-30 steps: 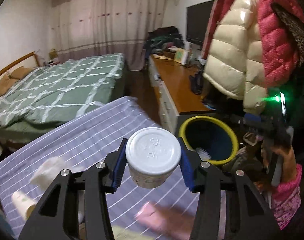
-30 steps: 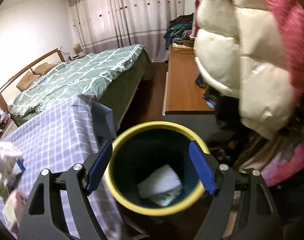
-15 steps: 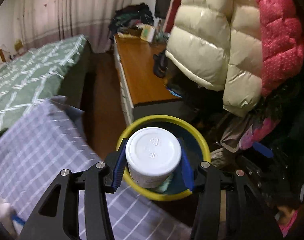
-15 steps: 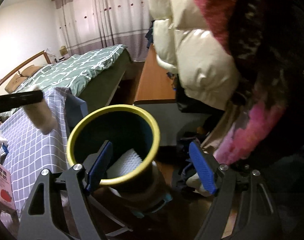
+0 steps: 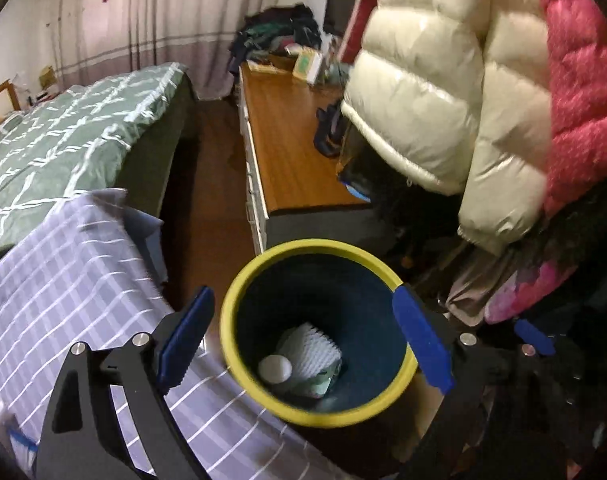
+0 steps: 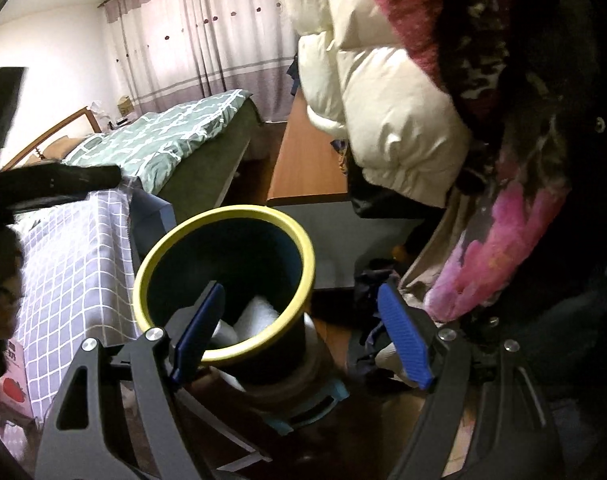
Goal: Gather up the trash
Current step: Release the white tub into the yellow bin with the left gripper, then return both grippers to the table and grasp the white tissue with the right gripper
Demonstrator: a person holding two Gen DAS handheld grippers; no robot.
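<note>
A dark blue trash bin with a yellow rim (image 5: 239,304) stands beside the table. Inside it lie a white round container (image 5: 275,369), a white ridged packing piece (image 5: 309,346) and some green-printed trash. My left gripper (image 5: 303,344) is open and empty, hovering right above the bin's mouth. My right gripper (image 6: 301,334) is open and empty, lower and to the right of the bin (image 6: 223,220), whose white contents (image 6: 255,312) show over the rim.
A table with a purple checked cloth (image 5: 63,288) is left of the bin. A bed with a green quilt (image 5: 63,128) lies behind. A wooden cabinet (image 5: 287,148) and hanging cream and pink puffer jackets (image 5: 443,100) crowd the right. A red-printed box (image 6: 11,384) sits at the table's edge.
The left gripper carried the white container from above the table to above the bin, opened, and the container dropped into the bin. The right gripper drew back to the right of the bin.
</note>
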